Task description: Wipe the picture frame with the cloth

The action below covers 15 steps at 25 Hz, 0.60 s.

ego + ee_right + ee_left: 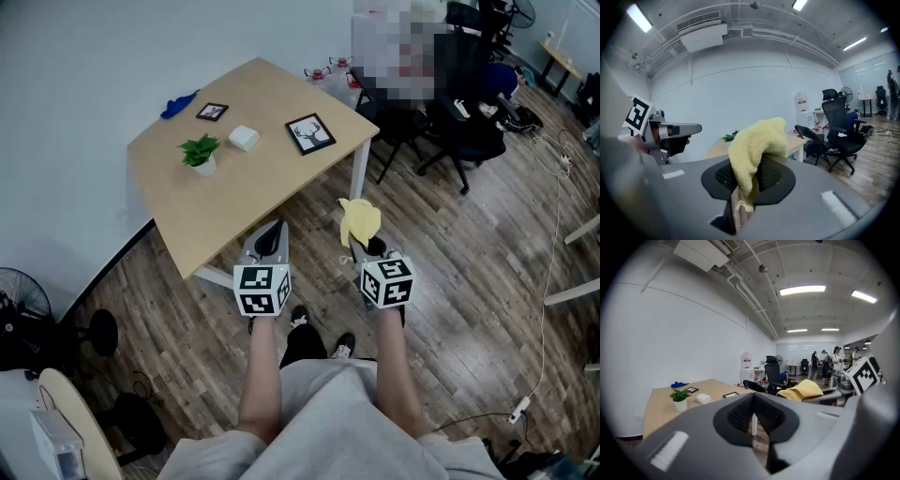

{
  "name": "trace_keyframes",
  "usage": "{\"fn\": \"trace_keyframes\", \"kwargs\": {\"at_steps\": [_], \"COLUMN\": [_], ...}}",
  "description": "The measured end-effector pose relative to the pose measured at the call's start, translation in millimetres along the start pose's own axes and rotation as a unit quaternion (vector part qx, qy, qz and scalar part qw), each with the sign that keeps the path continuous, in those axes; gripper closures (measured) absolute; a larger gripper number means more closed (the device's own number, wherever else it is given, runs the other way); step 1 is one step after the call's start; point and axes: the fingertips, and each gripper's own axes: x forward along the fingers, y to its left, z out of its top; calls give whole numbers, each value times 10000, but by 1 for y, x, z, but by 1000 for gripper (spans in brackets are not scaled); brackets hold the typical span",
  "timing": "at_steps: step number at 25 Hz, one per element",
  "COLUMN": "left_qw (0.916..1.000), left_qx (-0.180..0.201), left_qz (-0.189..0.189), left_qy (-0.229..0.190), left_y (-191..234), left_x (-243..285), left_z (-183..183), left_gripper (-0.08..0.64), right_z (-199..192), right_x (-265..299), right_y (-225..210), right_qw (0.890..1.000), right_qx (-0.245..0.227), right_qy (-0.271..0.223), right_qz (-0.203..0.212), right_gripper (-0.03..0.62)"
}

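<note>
Two black picture frames lie on the wooden table (187, 216): a larger frame (310, 132) near its right corner and a smaller frame (212, 112) toward the back. A yellow cloth (359, 221) hangs from my right gripper (361, 242), which is shut on it; in the right gripper view the cloth (754, 152) drapes over the jaws. My left gripper (270, 236) is shut and holds nothing, its tip just off the table's near edge. In the left gripper view the larger frame (731, 394) lies beyond the jaws.
On the table stand a small potted plant (200, 154), a white box (244, 138) and a blue cloth (176, 104). Black office chairs (466, 112) stand right of the table. A fan (23, 305) stands at the left. People stand far off in the room (825, 363).
</note>
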Motion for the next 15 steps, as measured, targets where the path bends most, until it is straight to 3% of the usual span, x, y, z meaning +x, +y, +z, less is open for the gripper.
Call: {"fn": "trace_keyframes", "kwargs": {"at_steps": [9, 15], "left_qw": [9997, 9999], "left_qx": [120, -10], "left_qz": [-205, -100], "left_qy": [-8, 17], "left_y": [-22, -4], "left_x": [-4, 3], "left_z": [-1, -3], "left_gripper": [508, 508], "right_z": [12, 20], "right_x": [-15, -5], "right_y": [-11, -25], "right_qw": [9997, 9968], "right_qx": [63, 431], "right_qy": [-215, -677], "right_qz": [-35, 20], "right_gripper": [541, 541]}}
